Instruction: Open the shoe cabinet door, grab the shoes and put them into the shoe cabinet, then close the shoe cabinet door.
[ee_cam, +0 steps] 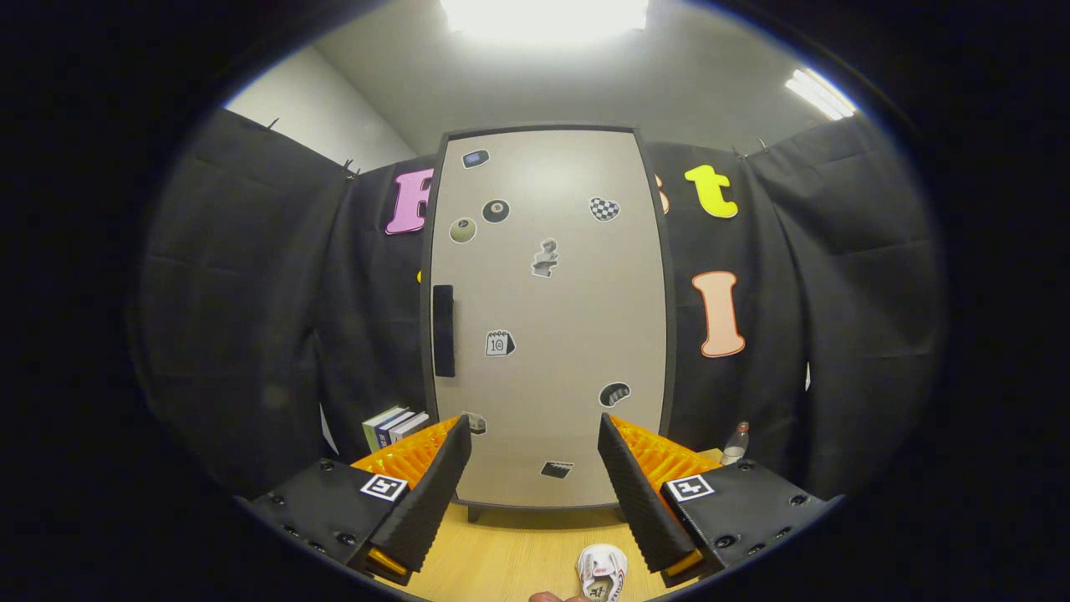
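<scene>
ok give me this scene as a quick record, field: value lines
cabinet: shoe cabinet upright beyond the fingers, on the wooden table
door: shut, stickers on its front
handle: dark vertical handle on the door's left side
shoe: white shoe on the table, between the fingers, close to the camera
gripper: gripper open, fingers apart, holding nothing, aimed at the door
books: books standing left of the cabinet
bottle: bottle right of the cabinet
task stage: door not yet opened

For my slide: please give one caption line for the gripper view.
Open gripper faces the closed shoe cabinet door; a shoe lies on the table.
</scene>
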